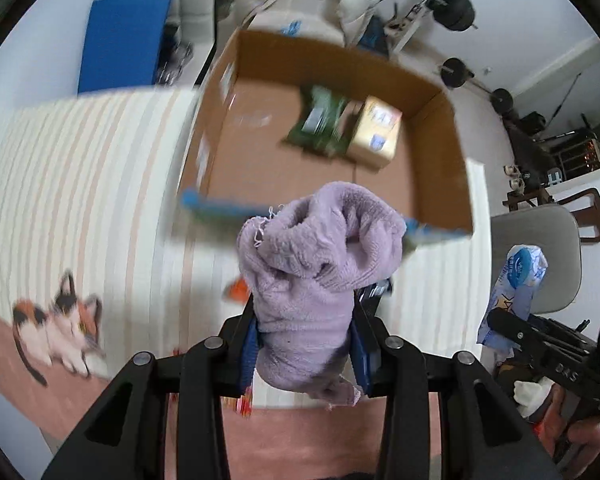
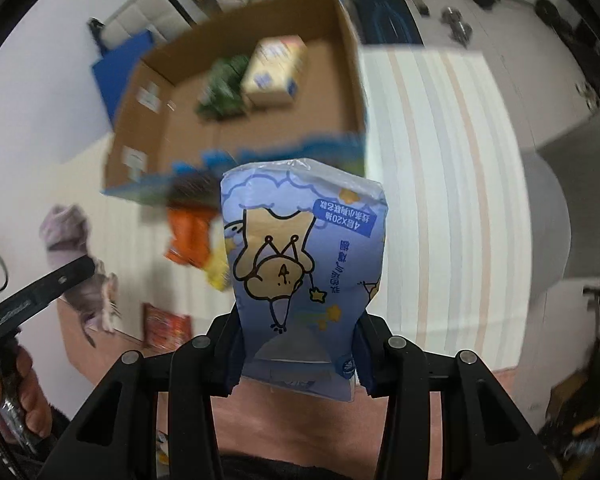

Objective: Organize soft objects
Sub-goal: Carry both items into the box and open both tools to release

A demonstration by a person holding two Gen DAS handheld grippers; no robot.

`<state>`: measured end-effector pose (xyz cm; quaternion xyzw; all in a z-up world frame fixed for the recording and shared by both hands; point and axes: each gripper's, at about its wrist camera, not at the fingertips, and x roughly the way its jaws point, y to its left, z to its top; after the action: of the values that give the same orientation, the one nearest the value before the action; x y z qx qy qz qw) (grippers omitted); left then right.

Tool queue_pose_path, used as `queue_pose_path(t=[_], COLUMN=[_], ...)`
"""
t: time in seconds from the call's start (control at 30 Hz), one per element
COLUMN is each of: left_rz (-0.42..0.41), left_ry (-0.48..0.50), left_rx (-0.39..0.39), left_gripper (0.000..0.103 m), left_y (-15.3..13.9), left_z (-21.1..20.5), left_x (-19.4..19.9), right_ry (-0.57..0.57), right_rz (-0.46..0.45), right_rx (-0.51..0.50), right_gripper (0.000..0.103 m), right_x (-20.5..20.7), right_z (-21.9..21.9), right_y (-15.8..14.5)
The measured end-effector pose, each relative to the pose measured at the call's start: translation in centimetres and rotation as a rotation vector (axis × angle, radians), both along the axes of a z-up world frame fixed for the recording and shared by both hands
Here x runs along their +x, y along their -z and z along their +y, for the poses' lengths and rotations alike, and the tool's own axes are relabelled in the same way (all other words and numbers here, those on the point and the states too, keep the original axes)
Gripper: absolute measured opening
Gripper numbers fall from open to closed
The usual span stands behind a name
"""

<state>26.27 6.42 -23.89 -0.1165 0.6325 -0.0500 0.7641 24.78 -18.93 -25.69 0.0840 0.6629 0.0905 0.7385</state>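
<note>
Left tongs [image 1: 306, 344] clench a limp lilac towel [image 1: 320, 264] mid-bundle; right tongs [image 2: 298, 344] pinch a light, squashy tissue pack [image 2: 304, 264] low, cardboard box [image 1: 440, 152] at twelve o'clock.

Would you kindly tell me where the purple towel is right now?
The purple towel is clamped in the left gripper, held above the striped mat just short of the cardboard box.

One towel [image 1: 316, 264], one tissue pack [image 2: 300, 276], one box [image 1: 432, 136] holding two packs: green [image 1: 320, 124] at 11 o'clock, yellow [image 1: 376, 132] at 1.
</note>
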Motion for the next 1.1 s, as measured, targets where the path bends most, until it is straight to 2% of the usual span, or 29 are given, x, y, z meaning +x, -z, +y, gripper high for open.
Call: queue_pose_path(t=[0.1,0.23,0.33,0.5,0.67,0.83,0.9,0.97,1.03,1.1], left_rz=[-0.029,-0.015,0.033,0.132,0.215,0.263,0.296,0.307,0.299,0.268], left_ry=[0.025,0.052,0.051,0.037,0.033,0.059,0.063,0.059,0.061,0.07], left_rx=[0.031,0.083,0.101,0.115,0.119,0.132,0.155,0.139,0.131,0.145], left_gripper=[0.035,0.035,0.036,0.036,0.036,0.038,0.039,0.042,0.05,0.065], left_y=[-1.1,-0.1,1.9,6.5,10.2,12.1,12.7,12.7,12.2,11.4], left_z=[-0.6,-1.0,-0.6,0.7,1.2,0.8,0.6,0.4,0.2,0.0], left_x=[4.2,9.9,14.1,19.7,23.1,24.9,25.4,25.7,25.9,25.9], right_ry=[-0.006,0.006,0.045,0.115,0.131,0.147,0.146,0.144,0.145,0.146], right_rz=[-0.044,-0.04,0.001,0.09,0.118,0.117,0.111,0.095,0.092,0.086], right_rx=[-0.008,-0.028,-0.044,-0.037,-0.059,-0.094,-0.11,-0.127,-0.13,-0.129], right_gripper=[0.047,0.047,0.047,0.047,0.047,0.048,0.051,0.065,0.077,0.078], right_x=[3.7,9.7,14.5,20.4,23.2,24.5,24.8,25.0,25.2,25.3], right_z=[-0.7,-0.4,-0.1,0.7,1.3,1.5,1.6,1.7,1.6,1.6], right_y=[-3.1,-2.9,-1.1,4.2,7.4,9.1,9.4,9.2,8.9,8.8])
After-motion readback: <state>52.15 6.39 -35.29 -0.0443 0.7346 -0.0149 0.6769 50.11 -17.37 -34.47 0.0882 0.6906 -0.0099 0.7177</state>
